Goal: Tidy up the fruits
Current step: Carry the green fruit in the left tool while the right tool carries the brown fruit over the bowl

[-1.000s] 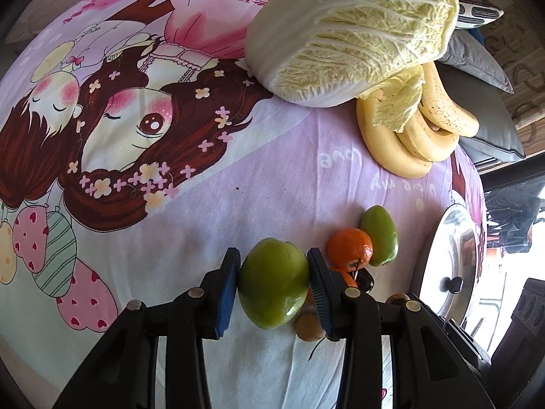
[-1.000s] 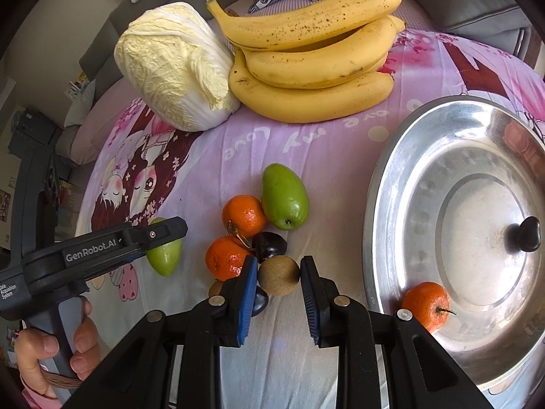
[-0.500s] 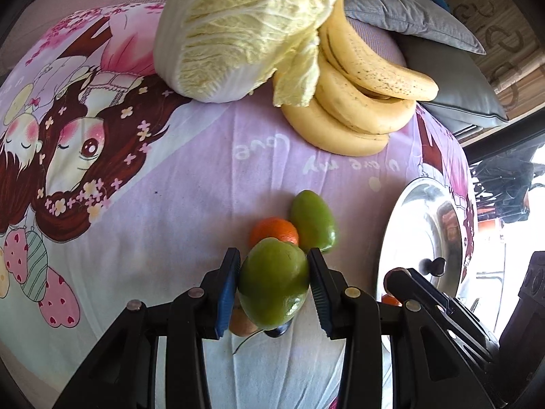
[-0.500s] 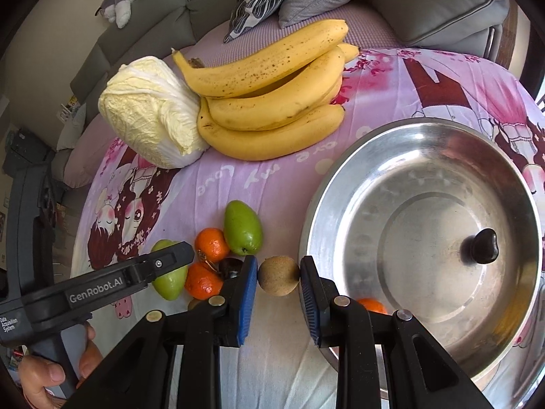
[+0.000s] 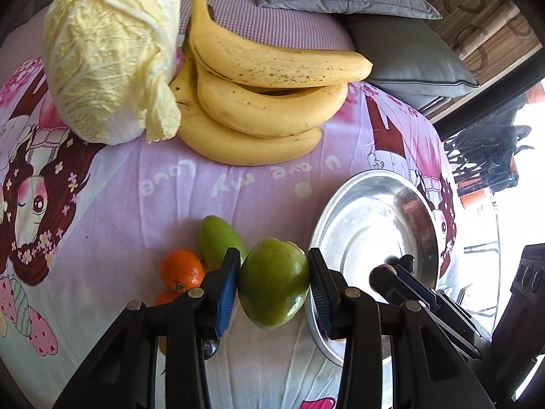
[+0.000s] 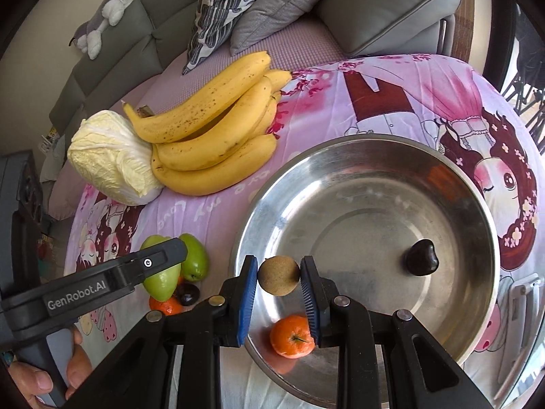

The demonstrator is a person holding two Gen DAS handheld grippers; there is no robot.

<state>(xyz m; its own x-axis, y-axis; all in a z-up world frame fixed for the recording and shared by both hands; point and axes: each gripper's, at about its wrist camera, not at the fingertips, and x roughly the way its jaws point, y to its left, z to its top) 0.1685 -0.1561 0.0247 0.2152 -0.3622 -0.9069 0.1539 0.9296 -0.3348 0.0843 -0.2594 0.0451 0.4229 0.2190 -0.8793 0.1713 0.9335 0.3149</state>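
My left gripper (image 5: 274, 288) is shut on a green mango (image 5: 273, 283) and holds it above the cloth, just left of the steel bowl (image 5: 344, 204). My right gripper (image 6: 277, 283) is shut on a small brown kiwi (image 6: 278, 275) over the near left rim of the bowl (image 6: 340, 156). An orange (image 6: 292, 336) lies in the bowl, beside a dark knob (image 6: 421, 257). A second green mango (image 5: 216, 237), two oranges (image 5: 180, 269) and a dark plum (image 6: 188, 293) lie on the cloth left of the bowl.
A bunch of bananas (image 5: 265, 102) and a napa cabbage (image 5: 109, 51) lie at the back of the table on the pink cartoon cloth (image 5: 102, 204). Grey cushions (image 6: 385, 10) and a sofa stand behind. The left gripper body (image 6: 92, 283) shows in the right wrist view.
Both grippers have moved right toward the bowl with their fruit. The kiwi now hangs over the bowl's rim; the mango has come up beside the bowl.
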